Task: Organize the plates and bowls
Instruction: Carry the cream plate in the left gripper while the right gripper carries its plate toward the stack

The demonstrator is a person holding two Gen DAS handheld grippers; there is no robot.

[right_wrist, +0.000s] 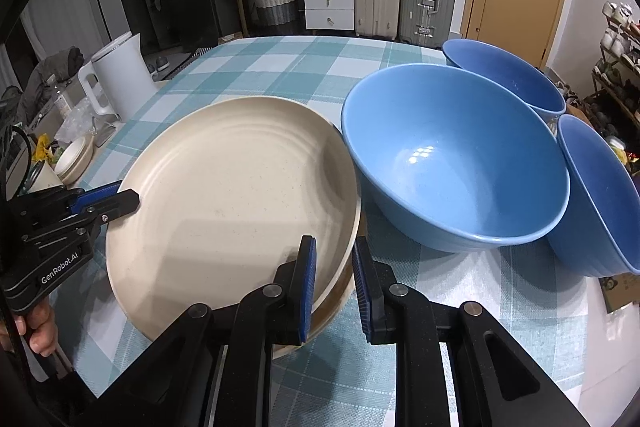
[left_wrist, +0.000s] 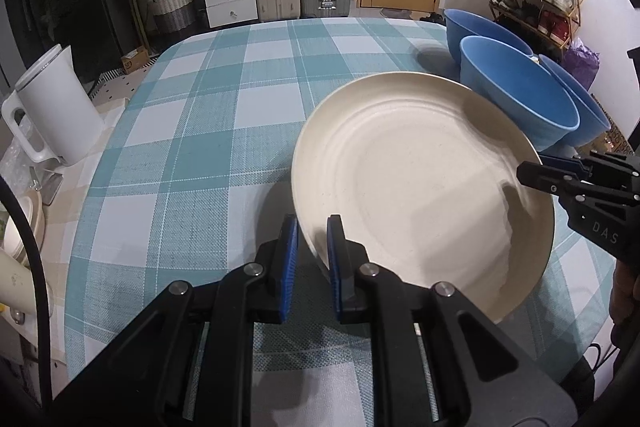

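Note:
A cream plate is tilted over the checked tablecloth, held at two sides. My left gripper is shut on its left rim, blue pads on either side of the edge. At the opposite rim my right gripper is shut too. The rim of a second cream plate shows just beneath the first, at the right gripper. Three blue bowls stand upright beside the plates on the right: a near one, a far one and one at the right edge.
A white kettle stands off the table's left side, with small cream dishes near it. The checked tablecloth stretches to the far edge. Suitcases, drawers and a shoe rack lie beyond the table.

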